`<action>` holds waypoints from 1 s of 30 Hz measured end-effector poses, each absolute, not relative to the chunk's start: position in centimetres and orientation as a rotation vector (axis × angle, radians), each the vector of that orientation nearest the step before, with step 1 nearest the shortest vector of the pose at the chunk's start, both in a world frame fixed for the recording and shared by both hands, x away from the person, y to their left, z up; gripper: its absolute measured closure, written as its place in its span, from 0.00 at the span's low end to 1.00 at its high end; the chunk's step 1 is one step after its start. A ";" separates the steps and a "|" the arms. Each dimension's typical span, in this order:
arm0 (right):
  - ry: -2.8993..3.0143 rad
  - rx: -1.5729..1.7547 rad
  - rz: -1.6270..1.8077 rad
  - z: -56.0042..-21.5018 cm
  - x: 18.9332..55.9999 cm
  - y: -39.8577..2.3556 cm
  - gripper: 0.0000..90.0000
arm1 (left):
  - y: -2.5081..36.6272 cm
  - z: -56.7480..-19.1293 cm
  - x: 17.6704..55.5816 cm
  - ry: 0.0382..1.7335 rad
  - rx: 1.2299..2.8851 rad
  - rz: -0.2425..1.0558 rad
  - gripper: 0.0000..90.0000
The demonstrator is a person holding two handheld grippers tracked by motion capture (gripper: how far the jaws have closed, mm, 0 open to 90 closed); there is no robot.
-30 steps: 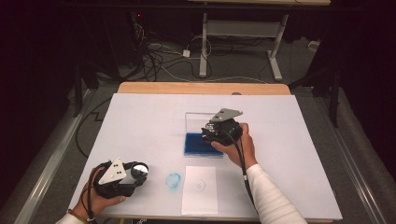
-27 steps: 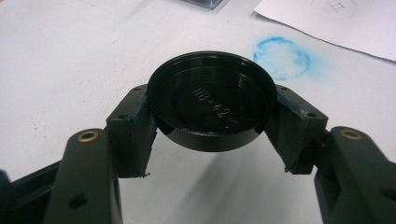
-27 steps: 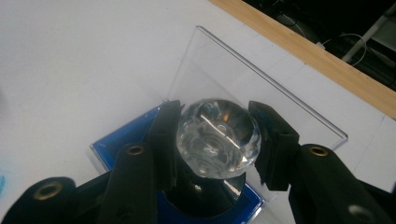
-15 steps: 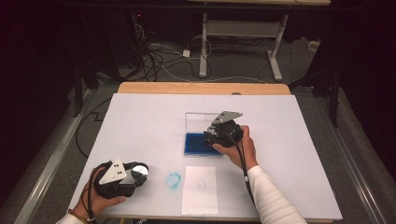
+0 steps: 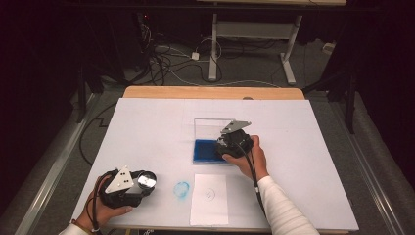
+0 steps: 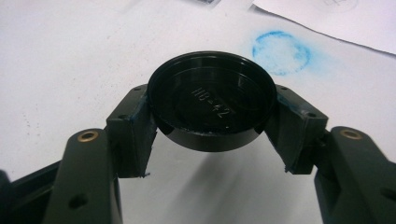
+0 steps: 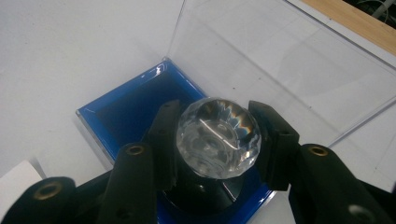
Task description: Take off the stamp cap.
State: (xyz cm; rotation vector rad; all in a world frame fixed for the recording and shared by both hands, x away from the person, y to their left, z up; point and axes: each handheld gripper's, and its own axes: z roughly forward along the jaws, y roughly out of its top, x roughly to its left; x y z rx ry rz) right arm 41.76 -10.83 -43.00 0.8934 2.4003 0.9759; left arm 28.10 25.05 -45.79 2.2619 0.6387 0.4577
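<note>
Two things are held at this moment, one in each gripper. The clear faceted crystal knob [image 7: 217,138] sits between the pads of the right gripper [image 7: 217,140], which is clamped on its sides; below the knob a black round base [image 7: 201,193] stands on the blue ink pad [image 7: 128,109] of a shallow blue tray with a clear plastic lid [image 7: 280,60] raised behind it. If the base really presses on the pad is hard to say, because the knob and the jaws cover most of it. In the high view the right gripper [image 5: 230,147] points down and a little away from the person at the near edge of the tray, and the right hand [image 5: 252,159] wraps it from behind, with a white sleeve [image 5: 281,205] coming from the bottom edge.

The black round cap [image 6: 212,105] with faint raised letters is pinched at its two sides by the left gripper [image 6: 212,126], just above the white table sheet [image 5: 147,127]. This gripper lies almost level near the front left corner, in the left hand [image 5: 105,208], which is partly cut off by the picture edge. Near the cap is a pale blue ring-shaped stamp mark [image 6: 281,52], and beside it lies a white sheet of paper [image 5: 209,198] with a faint round print.
</note>
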 end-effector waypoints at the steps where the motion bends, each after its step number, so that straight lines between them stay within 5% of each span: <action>1: 2.397 0.888 0.978 -43.1 41.7 -10.8 0.63 | 25.0 -45.8 28.1 0.637 2.264 0.456 0.40; 30: 2.376 0.840 1.011 -43.7 41.2 -11.2 0.63 | 24.8 -46.0 28.0 0.631 2.281 0.441 0.40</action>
